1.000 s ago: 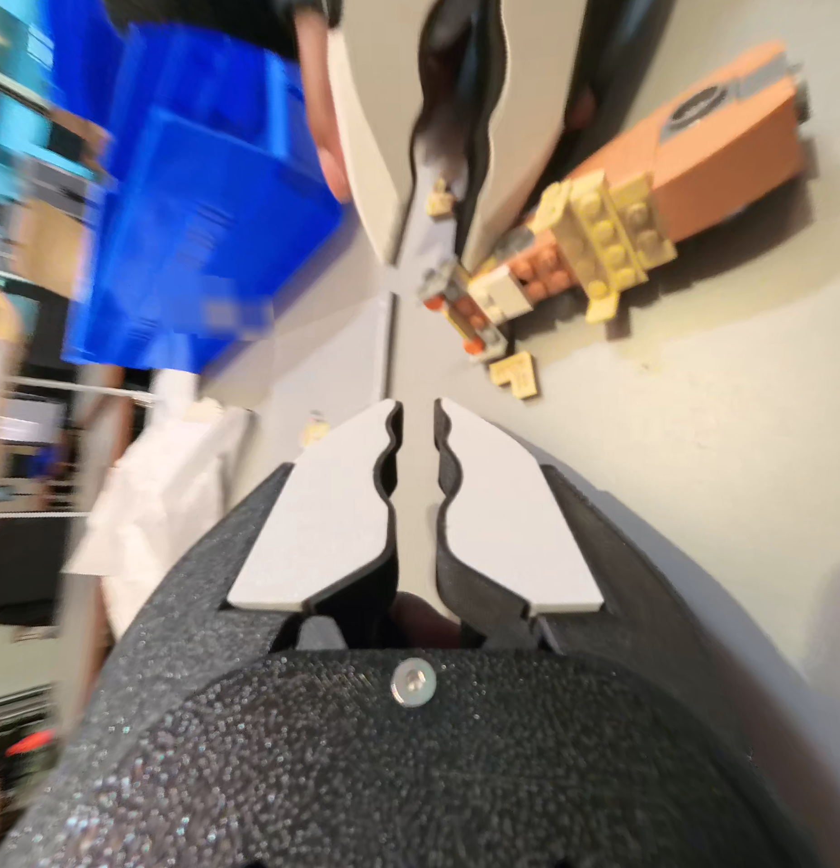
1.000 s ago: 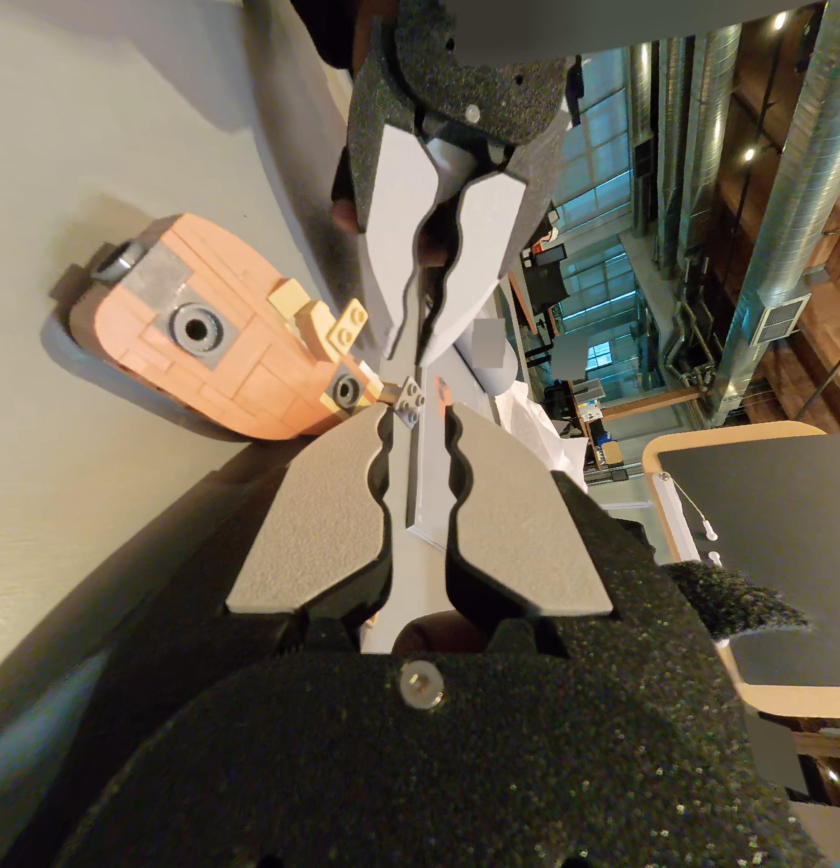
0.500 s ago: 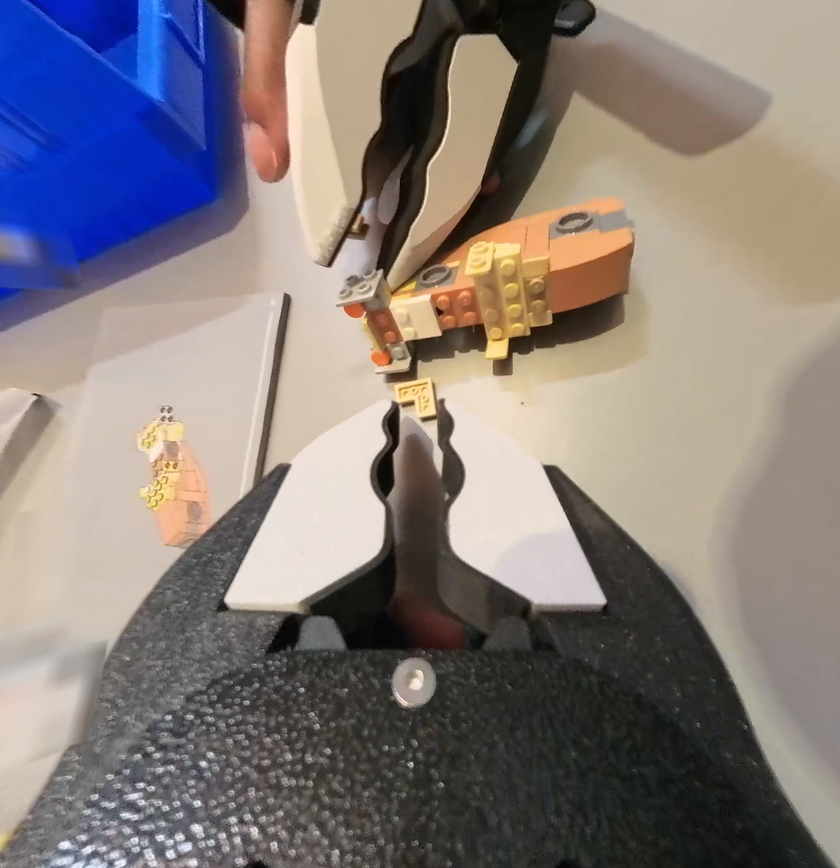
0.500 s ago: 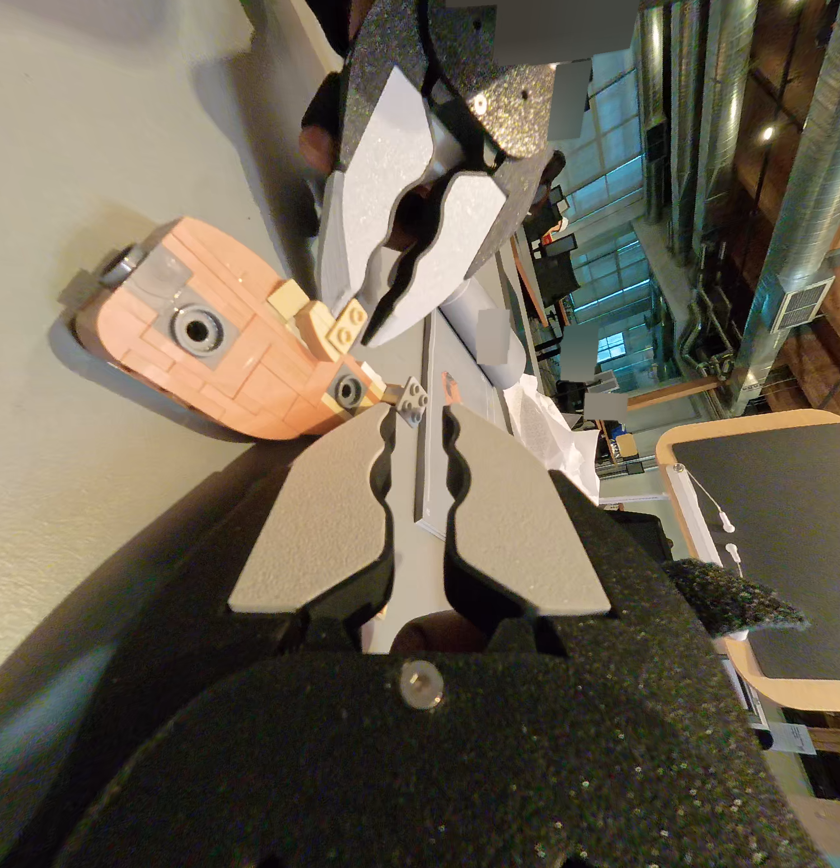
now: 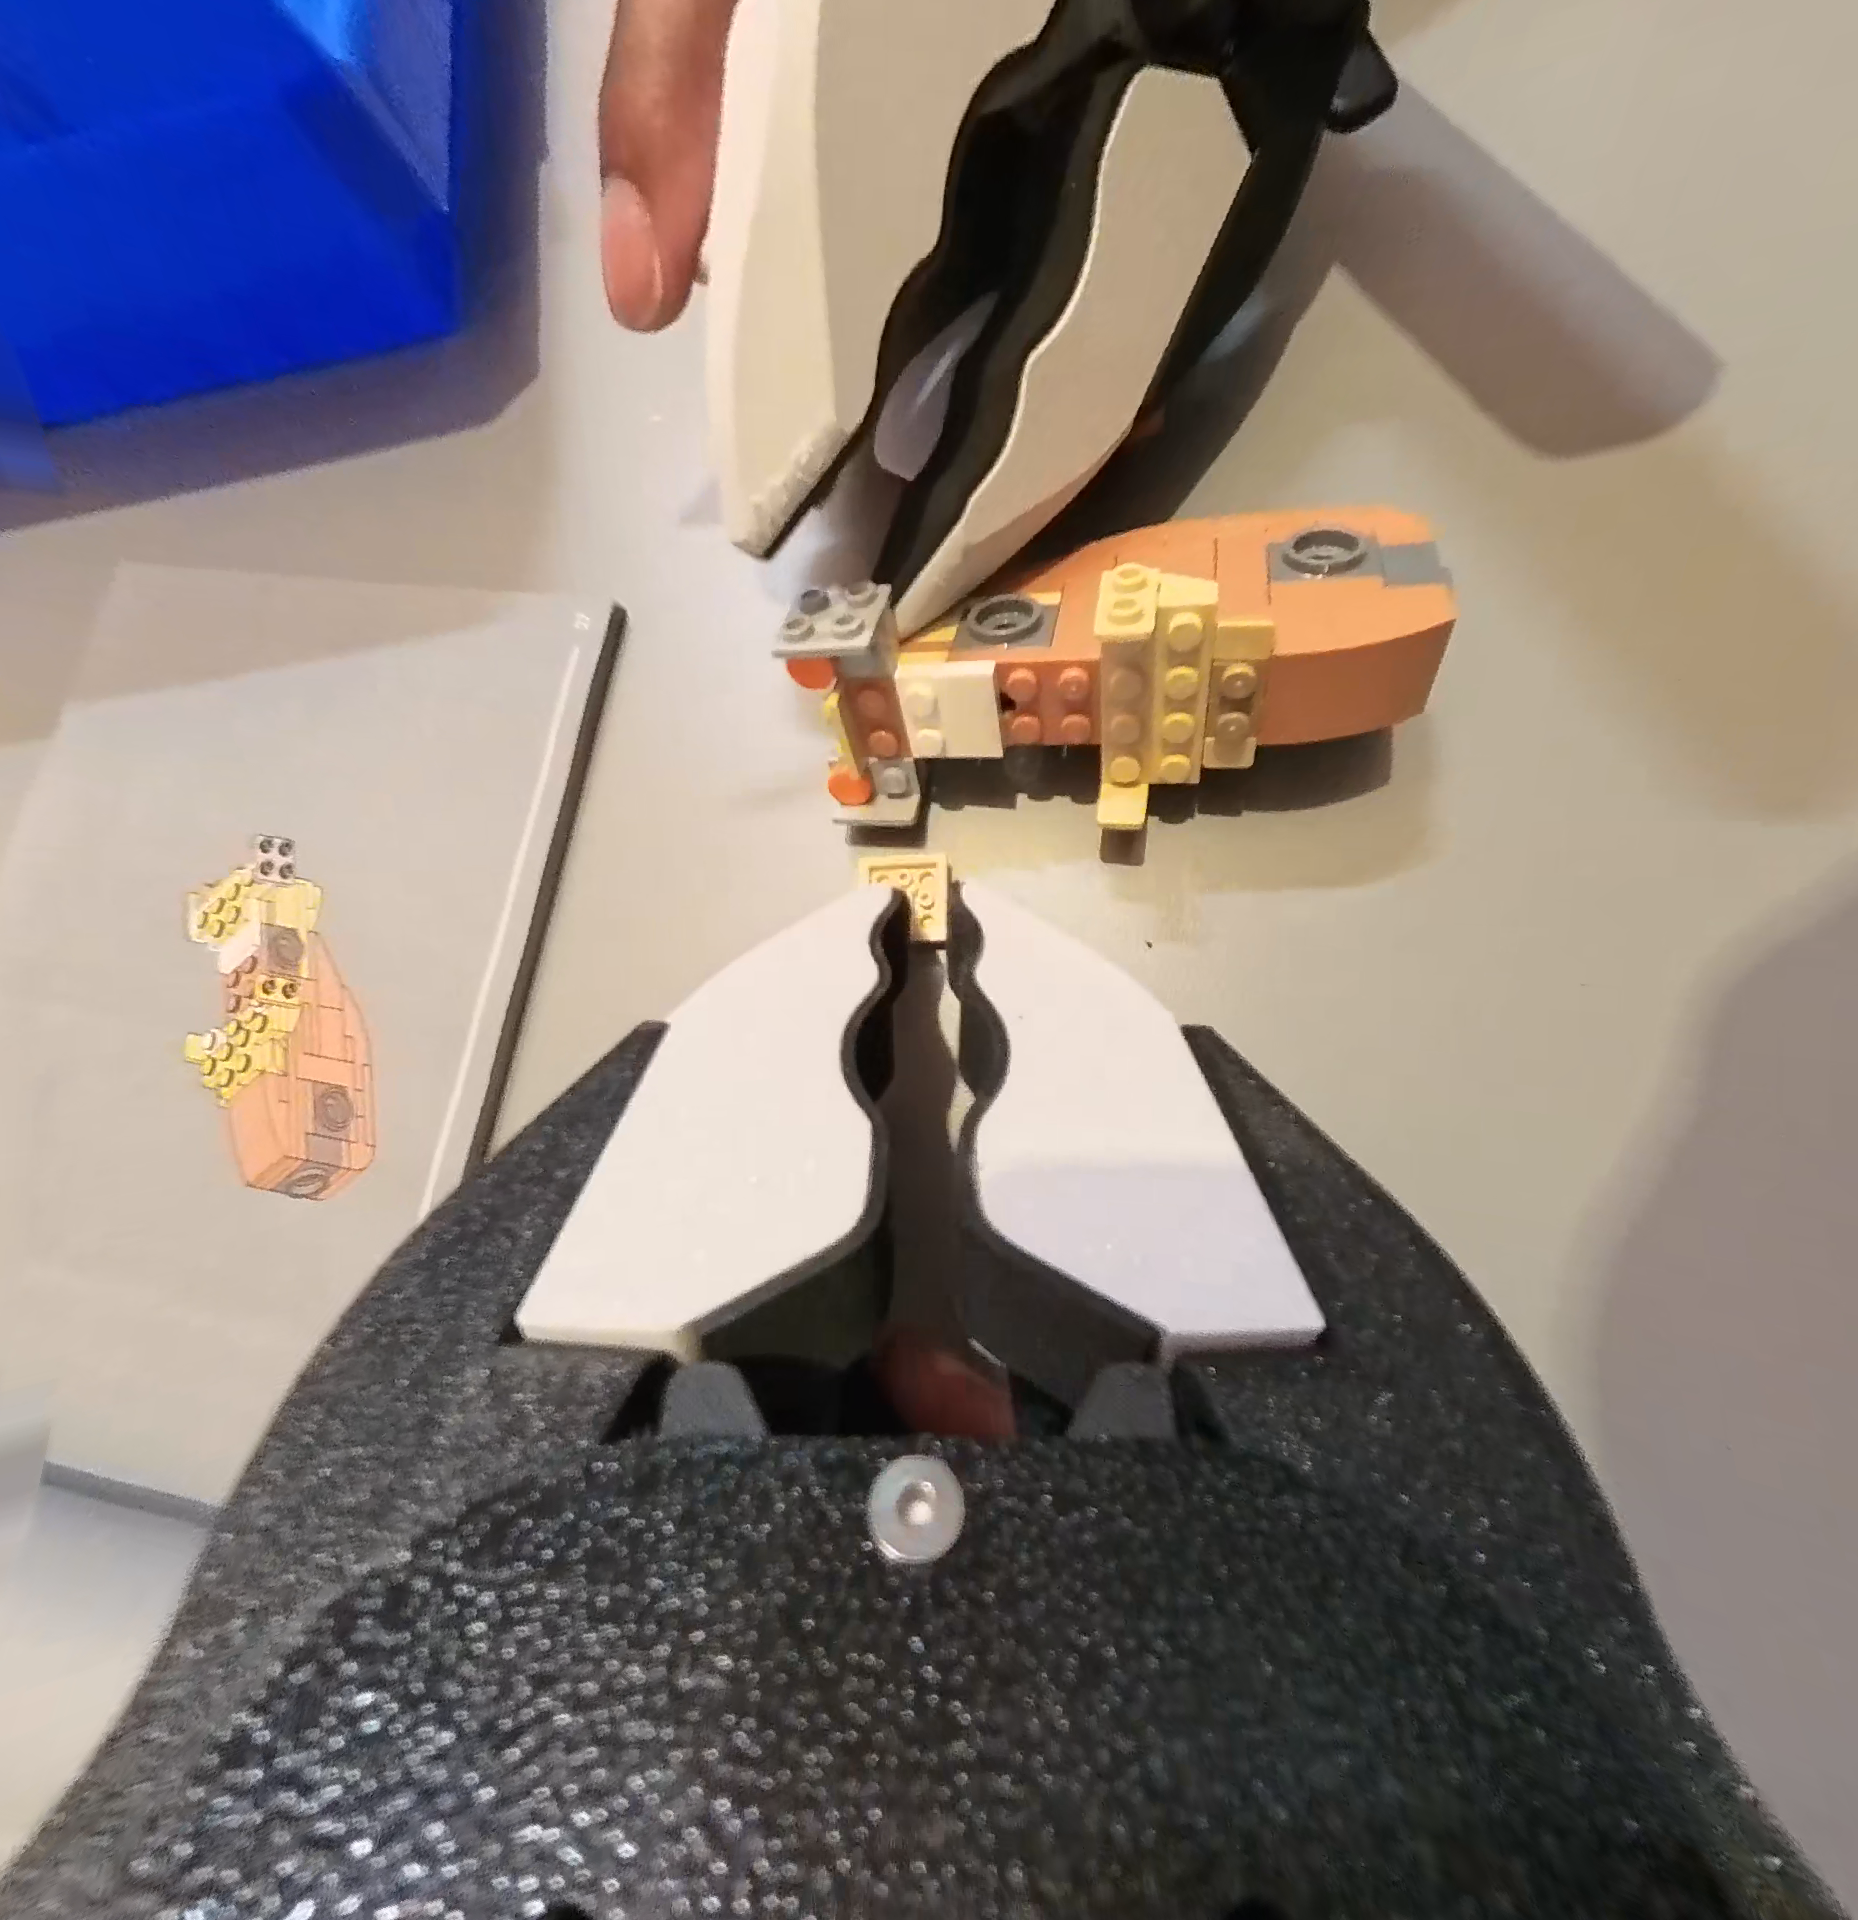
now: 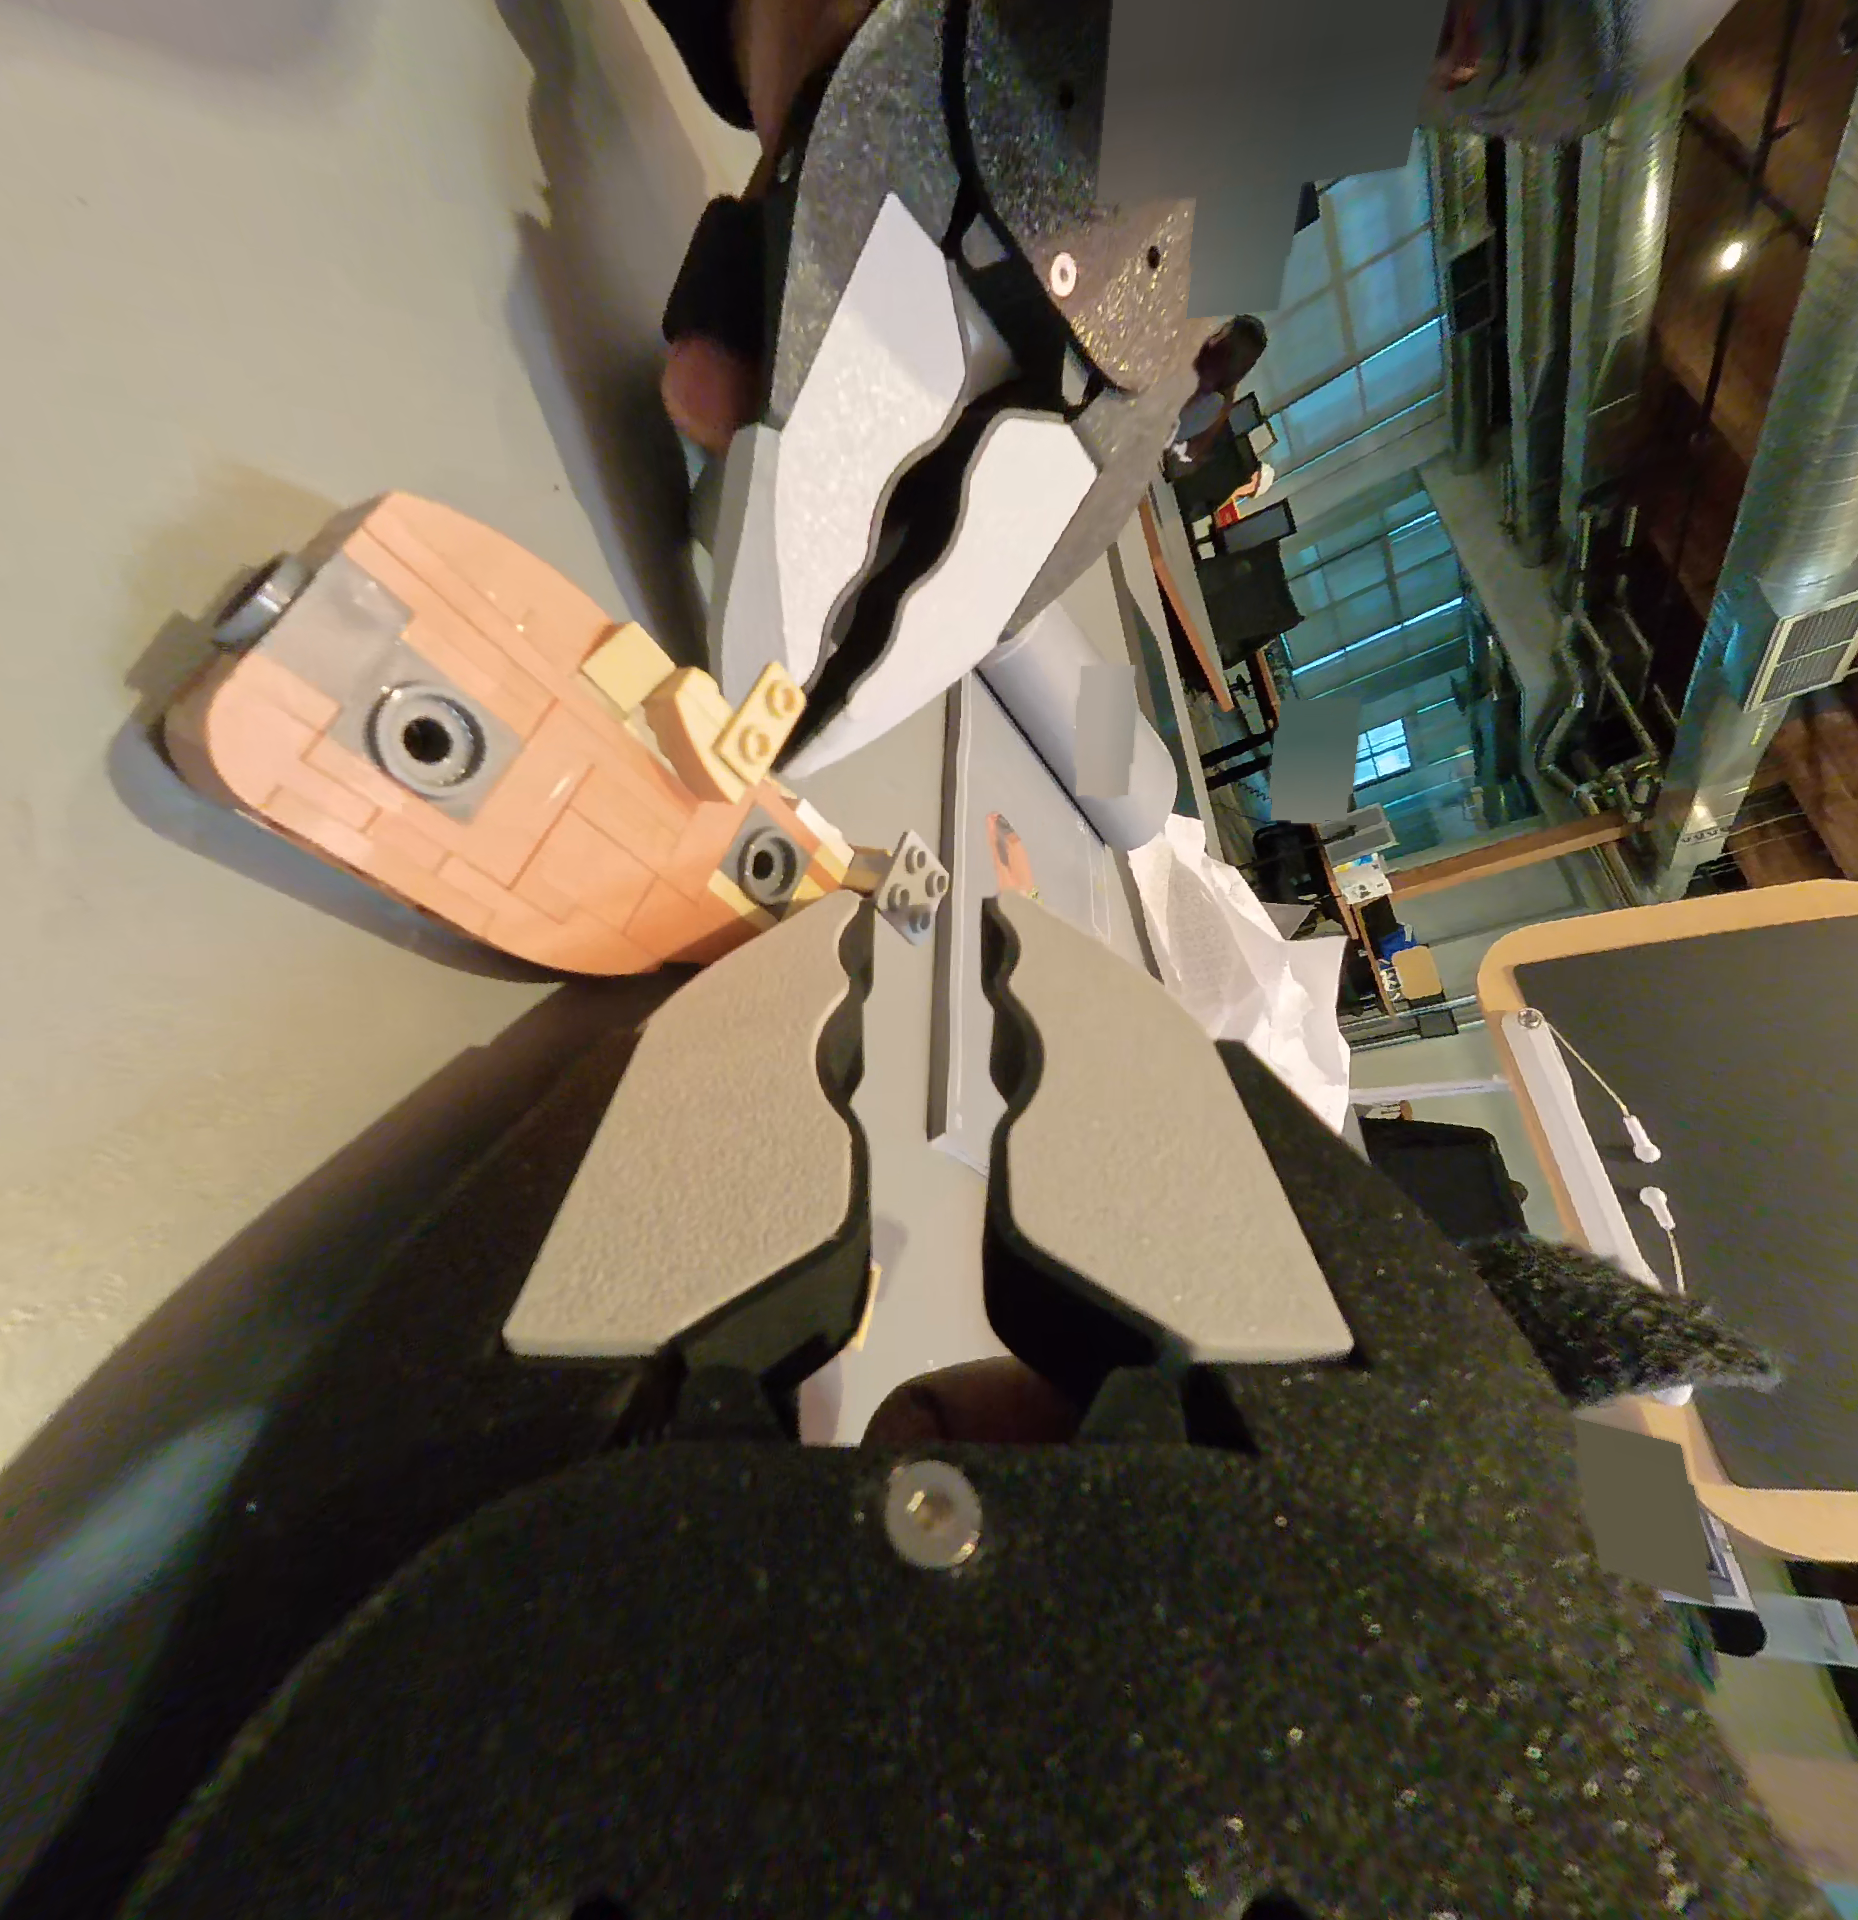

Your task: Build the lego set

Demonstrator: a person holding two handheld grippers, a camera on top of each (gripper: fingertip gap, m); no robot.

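An orange-brown Lego hull (image 5: 1320, 644) with tan plates and a grey 2x2 plate (image 5: 837, 623) at one end lies on the pale table (image 5: 1527, 1039). It also shows in the right wrist view (image 6: 468, 790). A small loose tan corner plate (image 5: 909, 883) lies on the table in front of it. My left gripper (image 5: 922, 914) is narrowly open, with its tips on either side of that plate (image 6: 761, 722). My right gripper (image 6: 925, 914) is open and empty. Its tips are right at the grey plate (image 6: 909, 883), and one finger (image 5: 1008, 468) rests against the hull.
An instruction booklet (image 5: 281, 935) showing the model lies left of the hull. A blue bin (image 5: 208, 208) stands at the far left. A person's finger (image 5: 644, 208) shows beside the right gripper. Crumpled white paper (image 6: 1247, 987) and a wood-edged black board (image 6: 1735, 1143) lie beyond. Left tips to right tips: about 5 cm.
My left gripper has tilted down towards the table and moved forward, until its tips flank the tan corner plate. Its opening looks the same. My right gripper has stayed at the grey plate.
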